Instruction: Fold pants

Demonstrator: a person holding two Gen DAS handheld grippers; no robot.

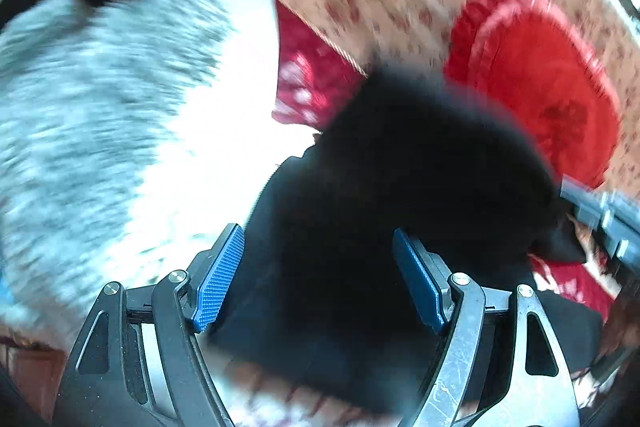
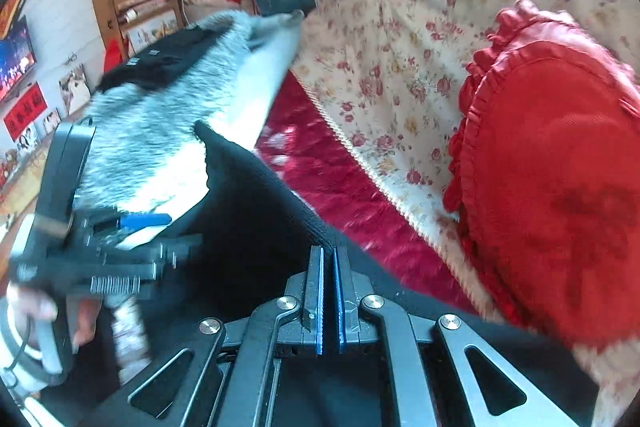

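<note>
The pants [image 1: 384, 195], black outside with a grey fleece lining turned out, lie across the red sofa seat [image 2: 320, 167] and serve here as the landmark. At their left end, in the left wrist view, the lining [image 1: 120, 99] fills the frame, with a black band (likely the waistband) above it. The left tool [image 1: 316, 279] sits over the black fabric with its 2 blue pads [image 1: 220, 279] well apart, gripping nothing.

Further right along the pants, the right tool [image 2: 329, 291] has its pads pressed together on a ridge of the black cloth [image 2: 256, 211], which rises from it in a taut edge. Right of the pants stand the floral sofa back [image 2: 400, 47] and a red frilled cushion [image 2: 560, 187].

The step in hand looks like a fold being carried over, the right side leading. Next, the left tool probably needs to close on the black edge beneath it, so both ends travel together and the fold lands square. Blur hides the exact hem.
</note>
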